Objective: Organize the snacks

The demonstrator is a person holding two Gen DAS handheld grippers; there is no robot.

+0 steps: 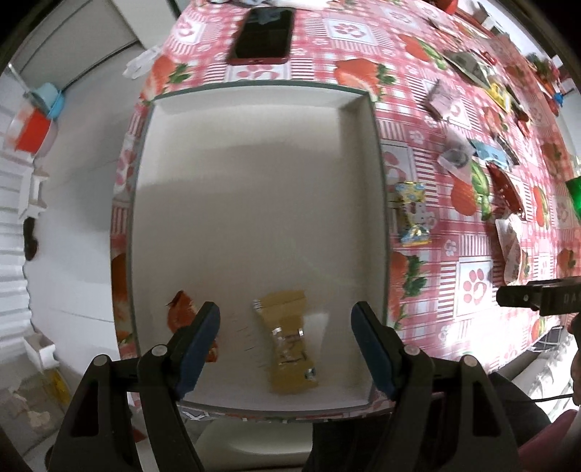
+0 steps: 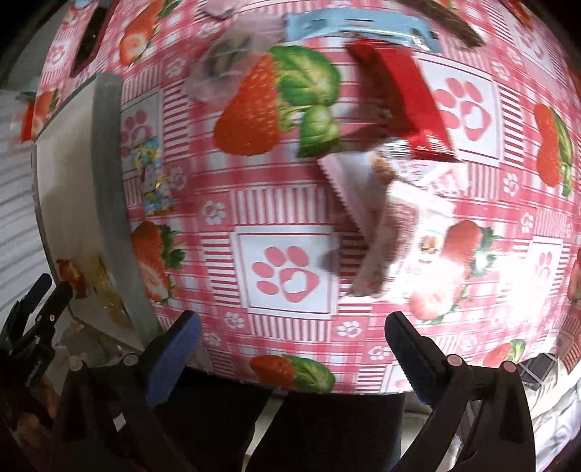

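A white box [image 1: 254, 119] with a grey rim stands on the strawberry tablecloth [image 1: 428, 283]. On its floor lie a tan snack packet [image 1: 287, 345] and an orange-red one [image 1: 179, 308], partly hidden by a finger. My left gripper [image 1: 285, 319] hangs open above the tan packet, its pads clear of it. My right gripper [image 2: 290, 326] is open and empty over a paw print near the table's front edge. Beyond it lie a white-pink packet [image 2: 381, 218], a red packet [image 2: 399, 101] and a blue one [image 2: 356, 25]. The box rim [image 2: 109, 163] is at its left. The right wrist view is blurred.
A yellow-blue candy packet [image 1: 412, 214] lies just right of the box. Several more packets are scattered toward the far right of the table. A dark phone [image 1: 261, 32] lies behind the box. An orange container [image 1: 32, 134] sits on the floor at left.
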